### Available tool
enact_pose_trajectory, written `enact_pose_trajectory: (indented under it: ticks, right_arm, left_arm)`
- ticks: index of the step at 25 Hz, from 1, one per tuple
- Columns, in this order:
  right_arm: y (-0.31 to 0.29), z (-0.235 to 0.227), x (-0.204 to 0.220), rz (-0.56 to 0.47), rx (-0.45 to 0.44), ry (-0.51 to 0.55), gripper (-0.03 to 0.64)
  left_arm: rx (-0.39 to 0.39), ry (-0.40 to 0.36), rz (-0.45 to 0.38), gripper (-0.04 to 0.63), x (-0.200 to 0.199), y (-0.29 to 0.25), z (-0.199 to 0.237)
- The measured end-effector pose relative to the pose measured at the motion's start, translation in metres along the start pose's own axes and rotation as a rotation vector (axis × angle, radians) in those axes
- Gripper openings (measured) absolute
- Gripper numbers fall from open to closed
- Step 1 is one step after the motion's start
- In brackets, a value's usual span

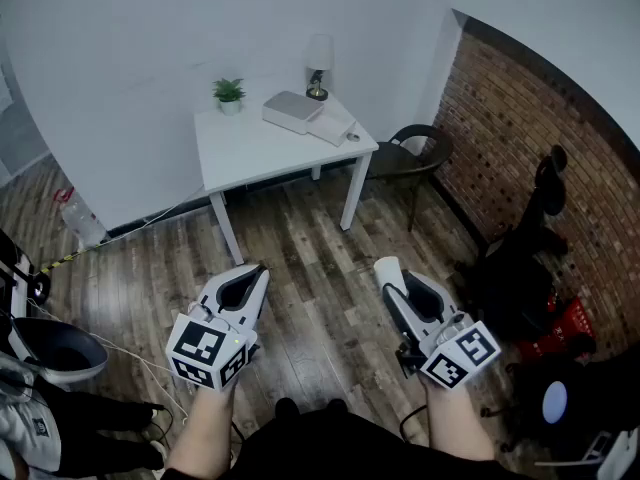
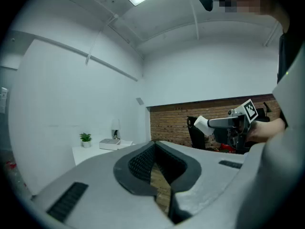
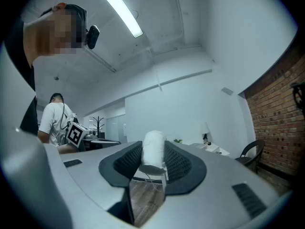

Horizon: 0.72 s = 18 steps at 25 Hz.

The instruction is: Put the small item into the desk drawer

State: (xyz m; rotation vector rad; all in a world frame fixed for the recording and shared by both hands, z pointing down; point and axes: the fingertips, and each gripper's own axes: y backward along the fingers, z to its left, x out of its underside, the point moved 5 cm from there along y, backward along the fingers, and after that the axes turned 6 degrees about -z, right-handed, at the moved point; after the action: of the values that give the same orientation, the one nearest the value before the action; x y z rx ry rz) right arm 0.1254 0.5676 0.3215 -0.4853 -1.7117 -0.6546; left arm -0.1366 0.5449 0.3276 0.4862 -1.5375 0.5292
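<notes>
White roll (image 3: 153, 150), some small wrapped cylinder, is what we've got pinched in the right gripper (image 1: 396, 284). Its jaws are clamped on either side of it, and it pokes up past the tips. The left gripper (image 2: 155, 144) has its jaws closed together with nothing in them; we only see a sliver of wood floor (image 1: 310, 233) through the gap behind the tips. We're holding both out over that floor, well apart from the white desk (image 1: 255, 153). It sits against the wall with a little potted plant (image 1: 229, 93), a lamp (image 1: 318, 66) and a flat white box (image 1: 292, 111) on top. A dark chair (image 1: 412, 160) is just beside the desk by the brick wall (image 1: 520, 133).
</notes>
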Motion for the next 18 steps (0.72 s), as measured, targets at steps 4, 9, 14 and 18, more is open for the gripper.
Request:
enact_pose_trajectory:
  ticks: [4, 9, 14, 18]
  right_arm:
    - [0.006, -0.008, 0.002, 0.009, -0.003, -0.009, 0.146]
    - [0.013, -0.016, 0.005, 0.011, -0.005, -0.017, 0.146]
    - [0.022, -0.024, 0.011, 0.034, -0.02, -0.038, 0.146]
    - [0.037, -0.026, 0.017, 0.049, -0.089, -0.081, 0.149]
  left_arm:
    - [0.001, 0.0, 0.008, 0.009, 0.002, -0.006, -0.009]
    - [0.002, -0.005, 0.023, 0.009, 0.005, -0.013, -0.017]
    - [0.003, 0.0, 0.038, 0.009, 0.008, -0.022, -0.028]
    - [0.019, 0.007, 0.064, 0.009, 0.013, -0.031, -0.051]
